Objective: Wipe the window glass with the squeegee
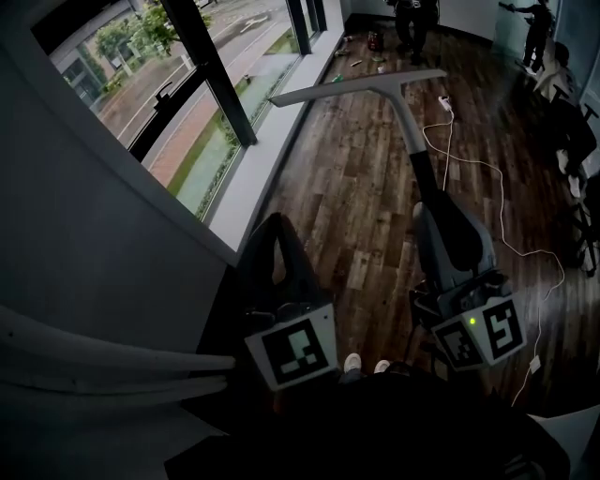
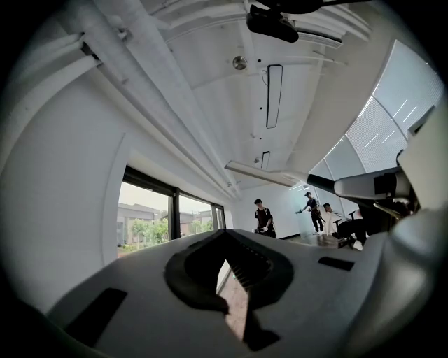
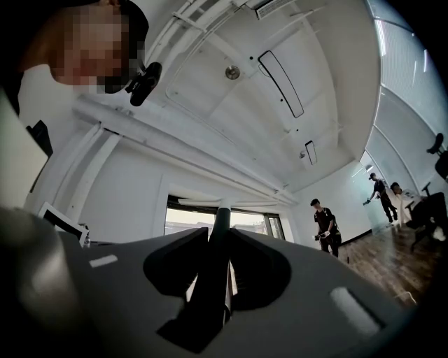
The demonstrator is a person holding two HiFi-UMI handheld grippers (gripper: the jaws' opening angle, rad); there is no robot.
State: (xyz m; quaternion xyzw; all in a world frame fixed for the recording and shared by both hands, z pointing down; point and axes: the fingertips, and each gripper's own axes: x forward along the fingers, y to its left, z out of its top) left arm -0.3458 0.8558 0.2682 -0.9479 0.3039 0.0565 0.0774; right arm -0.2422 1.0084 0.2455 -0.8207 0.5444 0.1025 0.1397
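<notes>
The squeegee is a pale T-shaped blade on a long handle, held out over the wood floor beside the window glass and apart from it. My right gripper is shut on its black handle. In the right gripper view the handle runs up between the jaws of the right gripper to the blade, with the window behind. My left gripper hangs lower left near the sill, shut and holding nothing. In its own view the left gripper has its jaw tips together, and the blade shows at the upper right.
A white sill runs under the window. A white cable and a power strip lie on the floor to the right. Chairs stand at the right edge, people at the far end. White pipes cross at lower left.
</notes>
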